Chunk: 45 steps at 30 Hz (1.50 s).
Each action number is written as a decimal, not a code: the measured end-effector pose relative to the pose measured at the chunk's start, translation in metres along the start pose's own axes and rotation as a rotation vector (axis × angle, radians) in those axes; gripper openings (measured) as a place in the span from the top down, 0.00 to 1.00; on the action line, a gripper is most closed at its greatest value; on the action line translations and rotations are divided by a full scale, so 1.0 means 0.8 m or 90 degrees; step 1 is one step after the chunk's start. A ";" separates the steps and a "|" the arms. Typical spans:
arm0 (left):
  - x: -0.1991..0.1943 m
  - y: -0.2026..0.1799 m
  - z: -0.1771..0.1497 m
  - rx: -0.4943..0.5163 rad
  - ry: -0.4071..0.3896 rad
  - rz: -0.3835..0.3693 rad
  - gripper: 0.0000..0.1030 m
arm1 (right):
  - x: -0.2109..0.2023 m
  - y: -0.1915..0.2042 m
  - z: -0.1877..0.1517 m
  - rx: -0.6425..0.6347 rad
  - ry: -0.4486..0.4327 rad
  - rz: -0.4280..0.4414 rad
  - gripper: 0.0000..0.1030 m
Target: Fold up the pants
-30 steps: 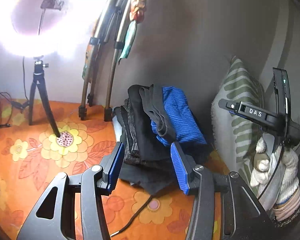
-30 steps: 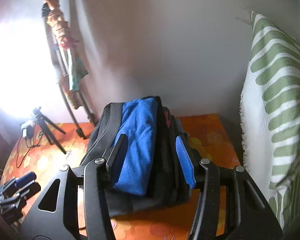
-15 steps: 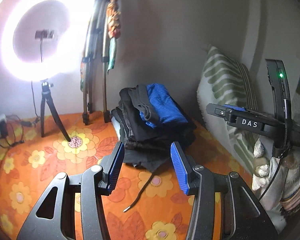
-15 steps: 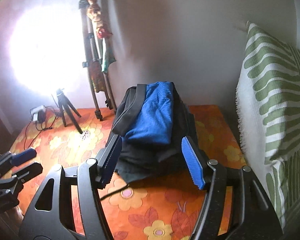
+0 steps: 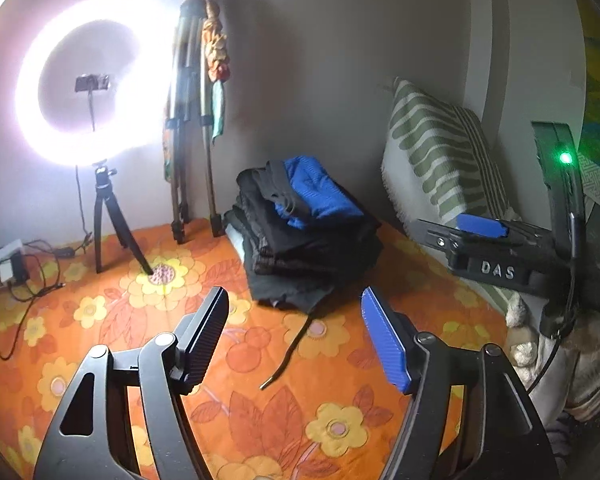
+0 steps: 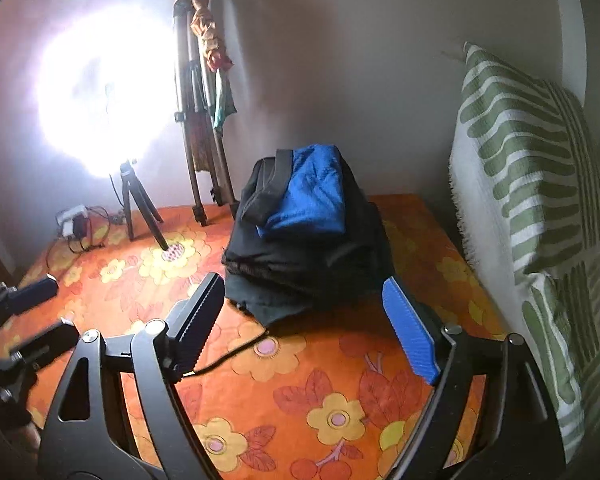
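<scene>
A stack of folded clothes (image 5: 300,240) sits at the far side of the orange flowered sheet (image 5: 260,400), near the wall. Its lower layers are dark, and blue pants (image 5: 320,196) with a black waistband lie on top. A black drawstring (image 5: 288,352) trails from the pile toward me. The stack also shows in the right wrist view (image 6: 304,240), blue pants (image 6: 308,196) on top. My left gripper (image 5: 294,336) is open and empty, well short of the pile. My right gripper (image 6: 300,328) is open and empty, just before the pile; it shows in the left wrist view (image 5: 440,230).
A lit ring light on a small tripod (image 5: 112,216) stands at the back left, with a folded tripod (image 5: 192,120) against the wall beside it. A charger and cables (image 5: 12,268) lie at the far left. A green-striped pillow (image 6: 532,200) leans on the right.
Both grippers have pulled back from the stack, which now looks smaller and farther away. Both have opened wider. The stack itself has not moved.
</scene>
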<state>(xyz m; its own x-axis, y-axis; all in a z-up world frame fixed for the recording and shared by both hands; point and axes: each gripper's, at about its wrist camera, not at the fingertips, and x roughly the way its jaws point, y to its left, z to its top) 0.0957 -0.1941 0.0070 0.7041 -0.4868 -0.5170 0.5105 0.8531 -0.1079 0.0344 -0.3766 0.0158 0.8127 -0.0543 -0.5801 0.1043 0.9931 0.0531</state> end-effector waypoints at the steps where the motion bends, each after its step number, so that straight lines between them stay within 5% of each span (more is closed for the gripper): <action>1: 0.000 0.003 -0.003 -0.002 0.003 0.002 0.31 | -0.001 0.005 -0.007 -0.006 -0.002 -0.009 0.18; 21: 0.003 0.034 -0.035 -0.010 0.025 0.043 0.20 | 0.010 0.014 -0.057 0.016 -0.028 -0.036 0.00; 45: -0.008 0.031 -0.036 -0.009 0.009 0.056 0.17 | 0.015 0.013 -0.061 0.027 -0.027 -0.036 0.00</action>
<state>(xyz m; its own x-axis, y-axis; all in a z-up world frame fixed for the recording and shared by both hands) 0.0898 -0.1643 -0.0173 0.7390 -0.4068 -0.5370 0.4398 0.8951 -0.0729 0.0175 -0.3615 -0.0300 0.8285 -0.1157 -0.5479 0.1742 0.9831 0.0558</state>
